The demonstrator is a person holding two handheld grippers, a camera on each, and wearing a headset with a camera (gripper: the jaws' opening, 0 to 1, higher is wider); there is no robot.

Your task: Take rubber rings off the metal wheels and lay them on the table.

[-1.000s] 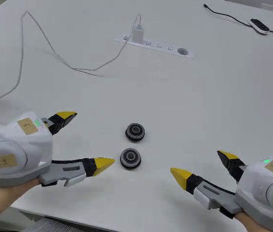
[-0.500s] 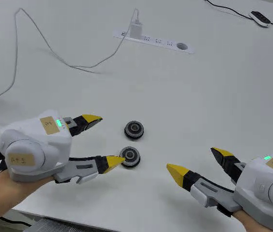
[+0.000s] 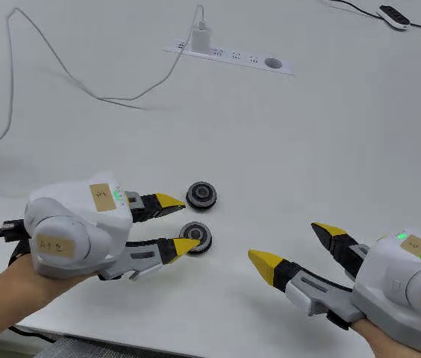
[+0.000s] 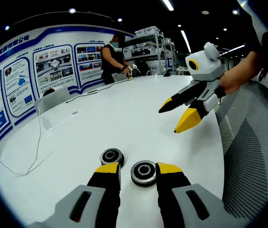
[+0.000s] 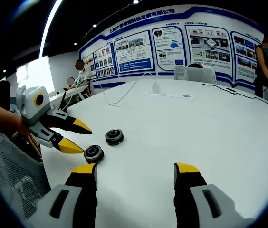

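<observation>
Two metal wheels with black rubber rings lie flat on the white table [image 3: 307, 134], the far wheel [image 3: 201, 195] just behind the near wheel [image 3: 196, 236]. My left gripper [image 3: 178, 222] is open, and its yellow tips straddle the near wheel [image 4: 144, 172], which sits just ahead of them. The lower tip is close against the wheel's rim. The far wheel [image 4: 112, 156] lies just beyond the left jaw. My right gripper [image 3: 291, 243] is open and holds nothing, hovering to the right of both wheels. From the right gripper [image 5: 135, 168] I see the wheels [image 5: 94, 154] [image 5: 114, 137] ahead to the left.
A white power strip [image 3: 229, 58] with a plugged charger lies at the back, and its white cable [image 3: 69, 74] loops to the left. A small black-and-white device [image 3: 393, 16] on a black cord sits at the far right. The table's front edge runs just below both hands.
My left gripper has moved right, up to the near wheel, and its jaws have narrowed around it. The right gripper has drifted slightly left. The wheels have stayed put.
</observation>
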